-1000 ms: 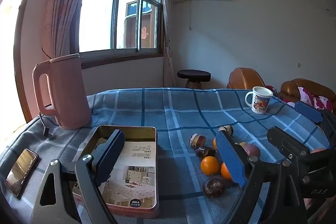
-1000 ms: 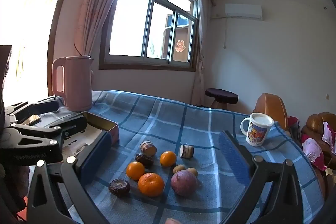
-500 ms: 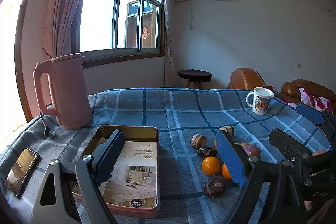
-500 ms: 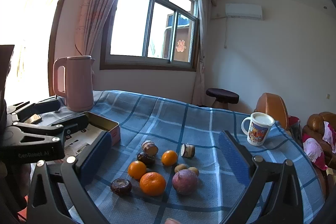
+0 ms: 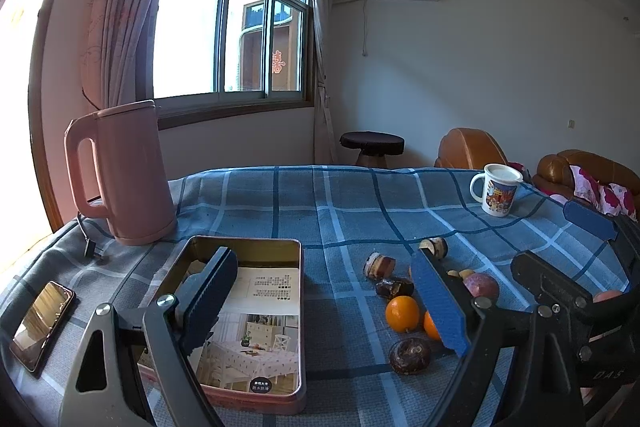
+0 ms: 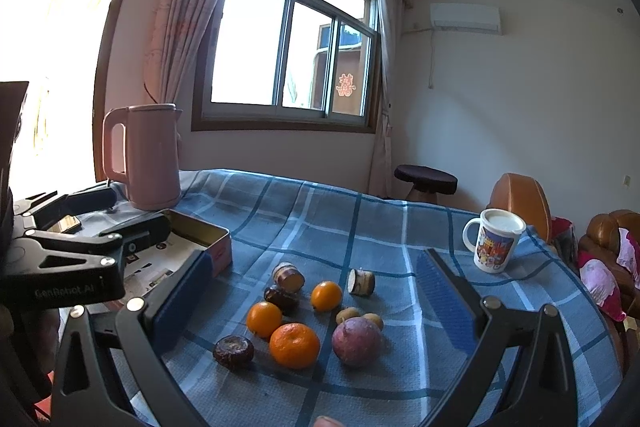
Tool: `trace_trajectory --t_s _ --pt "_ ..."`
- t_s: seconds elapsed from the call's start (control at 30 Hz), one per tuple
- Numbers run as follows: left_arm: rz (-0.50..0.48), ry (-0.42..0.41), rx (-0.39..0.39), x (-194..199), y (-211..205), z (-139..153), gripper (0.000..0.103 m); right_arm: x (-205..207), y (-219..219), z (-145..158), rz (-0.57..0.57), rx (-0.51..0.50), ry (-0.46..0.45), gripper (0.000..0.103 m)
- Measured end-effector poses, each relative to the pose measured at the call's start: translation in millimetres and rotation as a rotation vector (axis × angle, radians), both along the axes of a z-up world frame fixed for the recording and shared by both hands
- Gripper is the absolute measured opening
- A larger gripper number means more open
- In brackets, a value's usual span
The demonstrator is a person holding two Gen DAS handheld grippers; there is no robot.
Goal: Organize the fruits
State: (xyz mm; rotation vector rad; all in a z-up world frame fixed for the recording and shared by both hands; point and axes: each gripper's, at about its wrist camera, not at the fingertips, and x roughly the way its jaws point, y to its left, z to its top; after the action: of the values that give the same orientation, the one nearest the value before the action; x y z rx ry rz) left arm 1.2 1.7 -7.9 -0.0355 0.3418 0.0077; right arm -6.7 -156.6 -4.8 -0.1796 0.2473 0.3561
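Several fruits lie loose on the blue checked cloth: three oranges (image 6: 295,345), a purple round fruit (image 6: 356,341), dark brown fruits (image 6: 233,351), two cut brown pieces (image 6: 288,276) and small tan ones (image 6: 348,315). My right gripper (image 6: 312,303) is open above and in front of this cluster, nothing between its blue pads. A shallow metal tin (image 5: 244,315) with a printed sheet inside sits to the left. My left gripper (image 5: 324,307) is open, one finger over the tin, the other in front of the oranges (image 5: 402,313).
A pink kettle (image 5: 120,171) stands at the back left, its cord beside it. A phone (image 5: 42,323) lies at the left edge. A white printed mug (image 6: 494,245) stands at the back right. Brown armchairs (image 5: 468,149) and a stool (image 5: 372,143) are beyond the table.
Both grippers have drifted only slightly; the fruits and the tin stay where they were. Both stay open.
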Motion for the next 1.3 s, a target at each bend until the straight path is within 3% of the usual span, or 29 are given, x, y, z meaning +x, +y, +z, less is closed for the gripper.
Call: trace_trajectory --t_s 1.3 --pt "-0.012 0.020 0.009 3.6 -5.1 -7.1 0.090 5.0 -3.8 -13.5 0.007 0.011 0.035 0.103"
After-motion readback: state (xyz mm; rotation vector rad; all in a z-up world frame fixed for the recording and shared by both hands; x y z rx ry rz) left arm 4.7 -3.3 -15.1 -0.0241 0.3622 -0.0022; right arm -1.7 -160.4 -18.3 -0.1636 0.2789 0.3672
